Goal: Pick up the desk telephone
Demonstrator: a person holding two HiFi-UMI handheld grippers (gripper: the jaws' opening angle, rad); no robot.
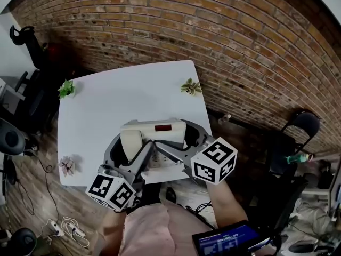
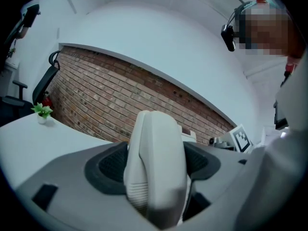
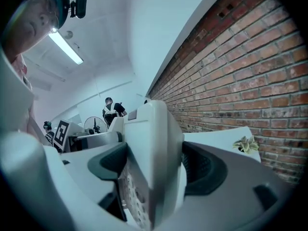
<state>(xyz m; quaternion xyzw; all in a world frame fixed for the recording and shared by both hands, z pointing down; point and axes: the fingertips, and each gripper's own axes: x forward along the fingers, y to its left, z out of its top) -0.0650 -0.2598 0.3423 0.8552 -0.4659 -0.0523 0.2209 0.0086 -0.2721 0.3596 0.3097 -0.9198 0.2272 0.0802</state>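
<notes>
The beige desk telephone (image 1: 155, 136), with a dark red display strip, hangs over the white table's (image 1: 106, 108) front edge, held from both sides. My left gripper (image 1: 129, 149) is shut on the handset end; in the left gripper view the handset (image 2: 156, 158) fills the gap between the dark pads (image 2: 113, 165). My right gripper (image 1: 185, 141) is shut on the phone's right side. In the right gripper view the phone body (image 3: 154, 148) stands edge-on between the pads (image 3: 204, 170), with its keypad facing down-left.
Small potted plants stand at the table's far left (image 1: 66, 88), far right (image 1: 190, 86) and near left (image 1: 67, 165). A brick wall (image 1: 213, 36) runs behind. A black chair (image 1: 302, 126) is at the right, cables (image 1: 66, 226) lie on the floor at the left. A person (image 3: 111, 110) stands far off.
</notes>
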